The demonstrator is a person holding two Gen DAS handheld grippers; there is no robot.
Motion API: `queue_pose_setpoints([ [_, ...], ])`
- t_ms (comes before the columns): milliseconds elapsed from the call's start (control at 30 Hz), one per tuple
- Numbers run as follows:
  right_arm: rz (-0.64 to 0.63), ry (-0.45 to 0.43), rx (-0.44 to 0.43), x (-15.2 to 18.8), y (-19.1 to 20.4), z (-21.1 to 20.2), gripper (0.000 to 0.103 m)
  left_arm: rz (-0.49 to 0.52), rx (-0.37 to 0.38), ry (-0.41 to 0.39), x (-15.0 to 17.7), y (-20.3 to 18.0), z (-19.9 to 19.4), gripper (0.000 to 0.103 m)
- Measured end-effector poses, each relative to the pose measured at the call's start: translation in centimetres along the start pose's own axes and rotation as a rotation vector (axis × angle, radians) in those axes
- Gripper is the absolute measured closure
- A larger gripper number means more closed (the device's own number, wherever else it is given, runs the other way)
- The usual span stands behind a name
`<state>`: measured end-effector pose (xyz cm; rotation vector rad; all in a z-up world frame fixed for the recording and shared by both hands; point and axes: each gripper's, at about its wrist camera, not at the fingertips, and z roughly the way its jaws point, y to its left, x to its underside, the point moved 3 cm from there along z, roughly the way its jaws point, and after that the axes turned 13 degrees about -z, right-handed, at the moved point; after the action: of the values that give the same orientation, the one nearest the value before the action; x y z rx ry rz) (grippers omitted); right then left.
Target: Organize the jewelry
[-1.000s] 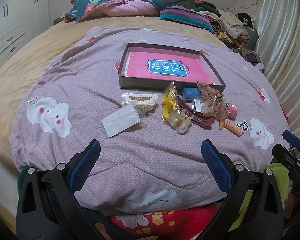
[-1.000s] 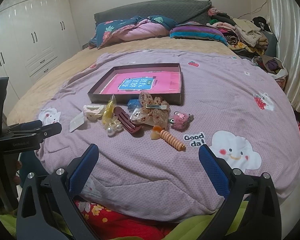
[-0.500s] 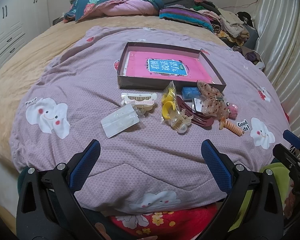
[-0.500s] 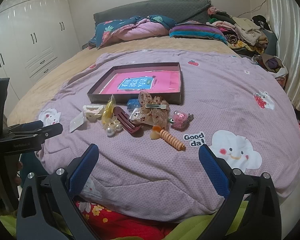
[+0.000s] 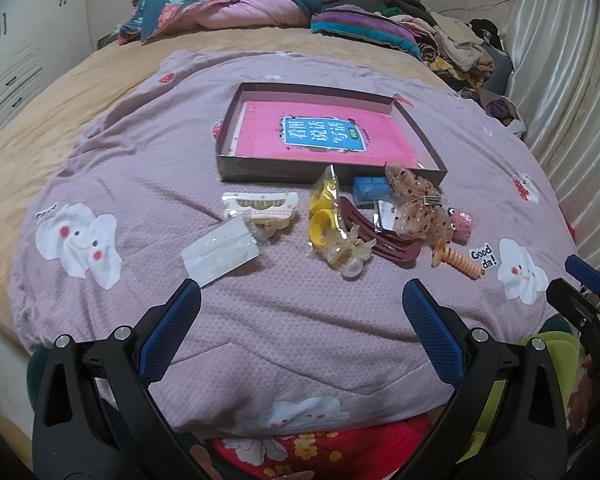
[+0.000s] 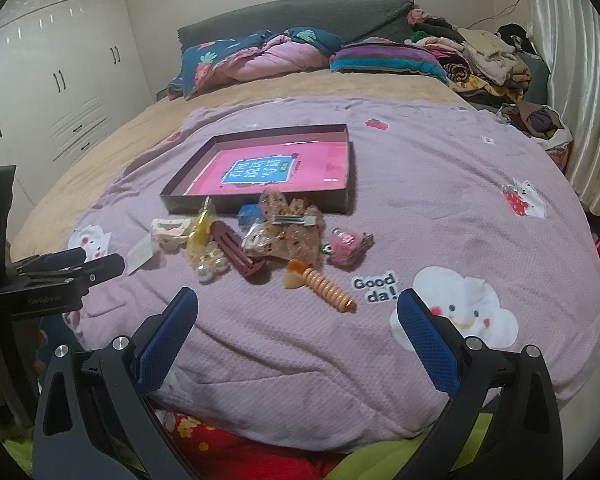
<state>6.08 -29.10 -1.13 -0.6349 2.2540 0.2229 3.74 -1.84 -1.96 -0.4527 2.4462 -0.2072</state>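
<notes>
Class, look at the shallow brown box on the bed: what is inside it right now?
Inside the brown box lies only a pink book with a blue title label, flat on the bottom. No hair accessories are in it. Whatever lies under the book is covered.

Home bedroom: bed [image 6: 440,200], pillows [image 6: 260,56], seemingly wardrobe [image 6: 52,80].
</notes>
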Motion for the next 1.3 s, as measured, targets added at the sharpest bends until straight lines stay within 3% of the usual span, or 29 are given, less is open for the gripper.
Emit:
queue_pose_setpoints([
  [433,-0.028,-0.003,0.046,-1.8,-2.8,1.6,0.004,0.002,0.044,0.097,-2.0,-1.1,4.5,0.008],
  [667,-0.032,-0.003,0.036,-3.4,-4.0,3.4,0.004,-0.045,0.150,0.184,-2.6,-0.8,6.8,0.008],
  [900,-0.047,0.030,0.017,-4.4,-4.7,6.1,0.004,-0.071,0.177,0.226,-3.4,-1.4,9.2,0.010],
  [1100,-0.070,0.091,-0.052,-4.8,-4.3,9.1,0.004,-0.106,0.192,0.274,-3.6,-1.5,11.1,0.020],
  [1300,-0.092,0.136,-0.120,-5.3,-3.1,12.1,0.004,-0.114,0.191,0.289,-3.9,-1.3,12.5,0.046],
])
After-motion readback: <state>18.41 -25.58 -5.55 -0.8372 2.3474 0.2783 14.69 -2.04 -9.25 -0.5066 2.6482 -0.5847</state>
